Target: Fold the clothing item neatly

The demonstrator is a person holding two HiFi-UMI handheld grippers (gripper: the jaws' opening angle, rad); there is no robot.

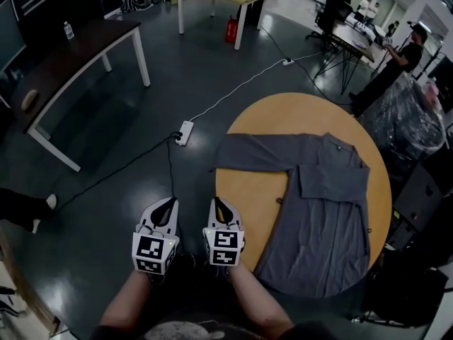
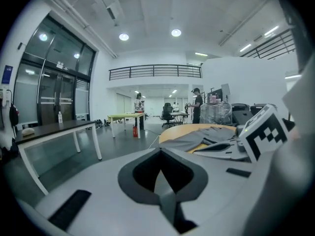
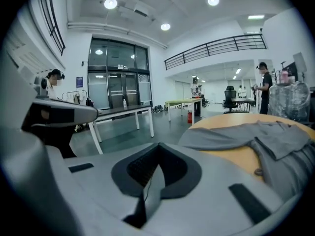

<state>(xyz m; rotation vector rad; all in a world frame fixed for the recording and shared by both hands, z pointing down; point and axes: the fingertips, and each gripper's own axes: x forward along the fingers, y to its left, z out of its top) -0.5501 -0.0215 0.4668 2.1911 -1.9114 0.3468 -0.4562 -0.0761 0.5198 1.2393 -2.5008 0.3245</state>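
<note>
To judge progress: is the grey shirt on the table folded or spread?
Mostly spread: the grey shirt lies flat on the table, one sleeve stretched out, the other across its body.

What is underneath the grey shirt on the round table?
Under the grey shirt only the round wooden table shows, with bare wood around the shirt and between its sleeve and body. Whatever lies directly beneath the cloth is covered. The shirt lies flat, so probably nothing does.

We look along our right tongs point(image 3: 156, 154), jaws closed together with nothing between them. To the right, a grey shirt point(image 3: 266, 134) lies spread on a round wooden surface point(image 3: 231, 156). The other tongs point(image 3: 54, 114) show at far left. Behind, a dark table point(image 3: 120, 111) stands before glass doors point(image 3: 115, 85).
</note>
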